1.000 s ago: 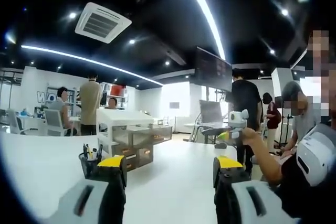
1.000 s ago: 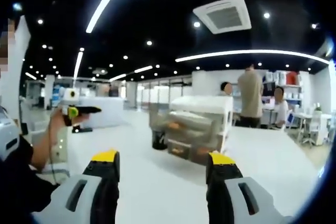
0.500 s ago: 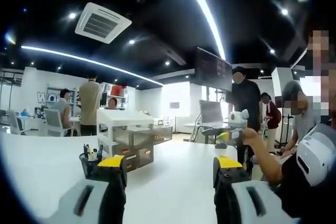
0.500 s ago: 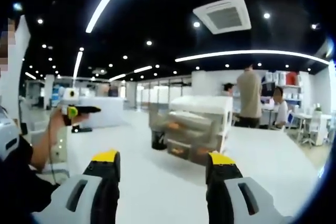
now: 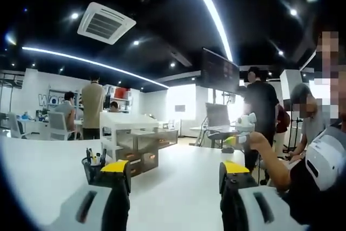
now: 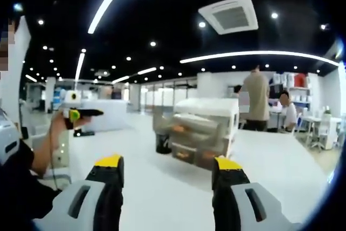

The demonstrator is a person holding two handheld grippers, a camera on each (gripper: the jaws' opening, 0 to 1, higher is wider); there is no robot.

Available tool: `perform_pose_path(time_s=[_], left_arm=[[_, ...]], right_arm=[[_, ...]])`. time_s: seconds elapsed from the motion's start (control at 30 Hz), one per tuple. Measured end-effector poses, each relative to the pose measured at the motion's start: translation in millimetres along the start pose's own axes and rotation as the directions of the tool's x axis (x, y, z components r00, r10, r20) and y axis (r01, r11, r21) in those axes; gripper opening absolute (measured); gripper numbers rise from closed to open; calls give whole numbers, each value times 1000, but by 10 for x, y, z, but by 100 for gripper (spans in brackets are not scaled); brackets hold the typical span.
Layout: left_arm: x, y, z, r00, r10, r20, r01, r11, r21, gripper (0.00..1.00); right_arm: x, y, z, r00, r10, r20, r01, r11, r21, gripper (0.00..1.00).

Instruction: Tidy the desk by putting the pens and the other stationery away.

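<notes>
Nothing on the desk has moved, only people behind | left gripper (image 5: 175, 174) and right gripper (image 6: 168, 167) released, empty | pen cup (image 5: 93, 167) (pens inside, probably) beside drawer unit (image 6: 199, 133) | approach low and level.

- The left gripper (image 5: 174, 174) carries two black jaws capped with yellow tips, each rising from a pale grey housing cut with a dark oval slot.
- The right gripper (image 6: 168, 172) is built alike: black jaws, yellow tips, grey slotted housings.
- The person wears a dark sleeve (image 5: 311, 198) with a white-and-grey band (image 5: 324, 159) on the arm.
</notes>
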State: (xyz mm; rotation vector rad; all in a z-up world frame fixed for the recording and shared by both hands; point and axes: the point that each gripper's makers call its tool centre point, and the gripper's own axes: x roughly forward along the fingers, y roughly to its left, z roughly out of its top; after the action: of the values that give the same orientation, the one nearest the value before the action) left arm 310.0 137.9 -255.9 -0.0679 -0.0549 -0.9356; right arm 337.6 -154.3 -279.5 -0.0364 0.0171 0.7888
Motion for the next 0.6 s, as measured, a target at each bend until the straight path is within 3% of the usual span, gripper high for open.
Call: perform_pose_path(time_s=[0.23,0.33,0.6], left_arm=[[-4,0,11,1000,0,1,0,1000,0,66],[-6,-6,18,1000,0,3,0,1000,1,66],[-17,3,-4,1000,6,-2,-6,1000,-2,66]], right_arm=[[3,34,34,1000,-6,6,7,1000,-13,62],[-9,-42,24,994,-98,-37,93,988,-127,61],[62,95,134,986,-158,-49,137,948,-289,58]])
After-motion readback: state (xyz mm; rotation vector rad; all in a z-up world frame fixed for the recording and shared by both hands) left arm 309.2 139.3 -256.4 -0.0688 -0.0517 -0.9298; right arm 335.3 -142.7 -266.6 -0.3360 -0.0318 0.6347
